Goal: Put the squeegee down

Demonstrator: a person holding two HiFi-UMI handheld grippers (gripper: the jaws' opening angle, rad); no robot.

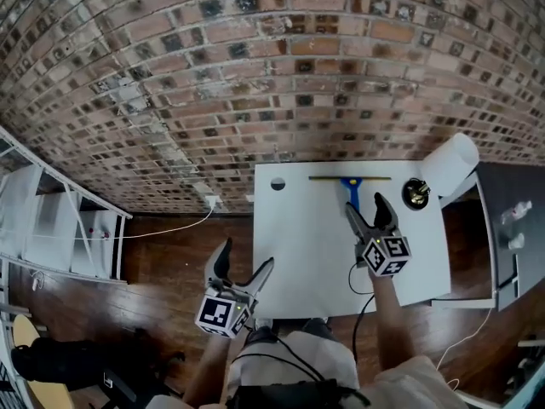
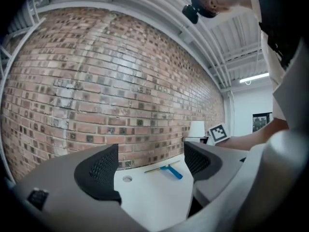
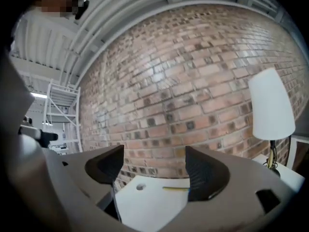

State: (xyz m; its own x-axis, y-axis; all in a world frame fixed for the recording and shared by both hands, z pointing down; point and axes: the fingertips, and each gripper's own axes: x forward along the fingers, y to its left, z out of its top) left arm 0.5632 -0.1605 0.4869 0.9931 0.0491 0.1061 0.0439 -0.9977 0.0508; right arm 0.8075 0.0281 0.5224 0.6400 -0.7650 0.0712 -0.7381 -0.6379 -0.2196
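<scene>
The squeegee [image 1: 351,185], with a blue handle and a thin yellowish blade, lies flat on the white table [image 1: 298,245] near its far edge by the brick wall. It also shows in the left gripper view, squeegee [image 2: 169,170], and its blade in the right gripper view, squeegee [image 3: 175,188]. My right gripper [image 1: 368,212] hovers over the table just short of the handle, jaws wide apart and empty. My left gripper [image 1: 245,264] is held off the table's left front corner, open, holding nothing.
A lamp with a white shade [image 1: 449,164] stands at the table's far right corner. A small round hole [image 1: 278,184] is in the tabletop at the far left. A white metal staircase [image 1: 51,220] stands left; a cable [image 1: 170,228] runs along the wooden floor.
</scene>
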